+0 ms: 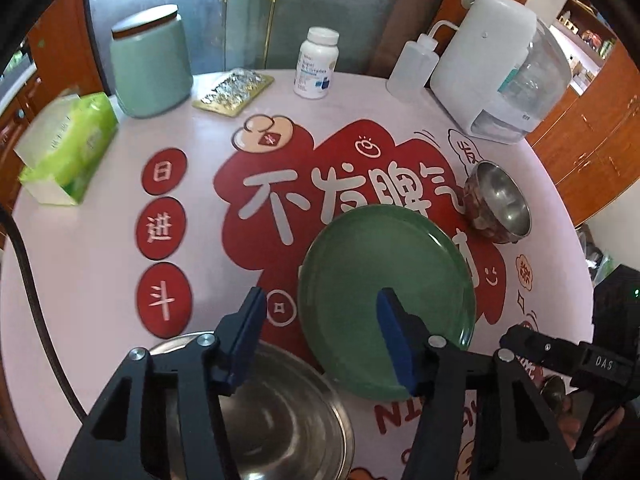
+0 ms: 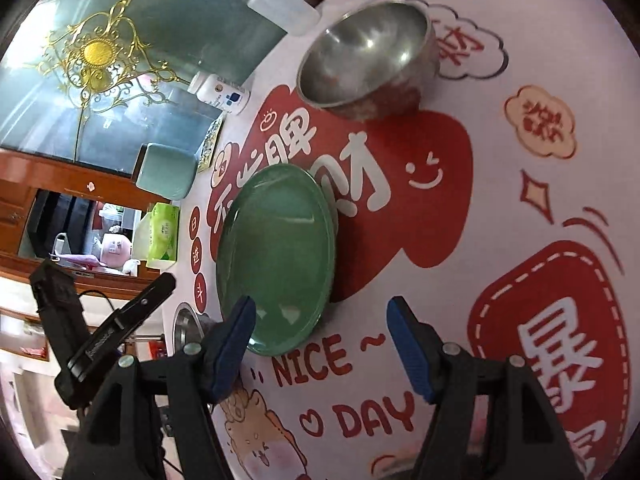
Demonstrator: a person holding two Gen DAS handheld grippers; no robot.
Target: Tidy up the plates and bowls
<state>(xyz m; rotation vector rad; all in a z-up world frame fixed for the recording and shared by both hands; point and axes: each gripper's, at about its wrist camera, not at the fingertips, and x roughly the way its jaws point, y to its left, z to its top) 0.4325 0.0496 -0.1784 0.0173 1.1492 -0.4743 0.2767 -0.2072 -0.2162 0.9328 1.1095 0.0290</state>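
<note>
Pink and printed in red, the round tabletop (image 1: 100,248) carried a large steel bowl (image 1: 280,412), a green plate (image 1: 384,280) and a small steel bowl (image 1: 500,204), all separate, so nothing looked stacked. Left hand-held gripper (image 1: 320,336) and right hand-held gripper (image 2: 320,344) hung with jaws apart, empty. Gripper frames hid much of the large bowl.

A round green plate (image 1: 386,300) lies flat on the table, a bit right of the middle of the left wrist picture. It looks empty and shiny. A small metal bowl (image 1: 498,202) stands upright at the plate's upper right, near it but not touching. A big metal bowl (image 1: 280,412) sits at the bottom left, just beside the plate's edge.
</note>
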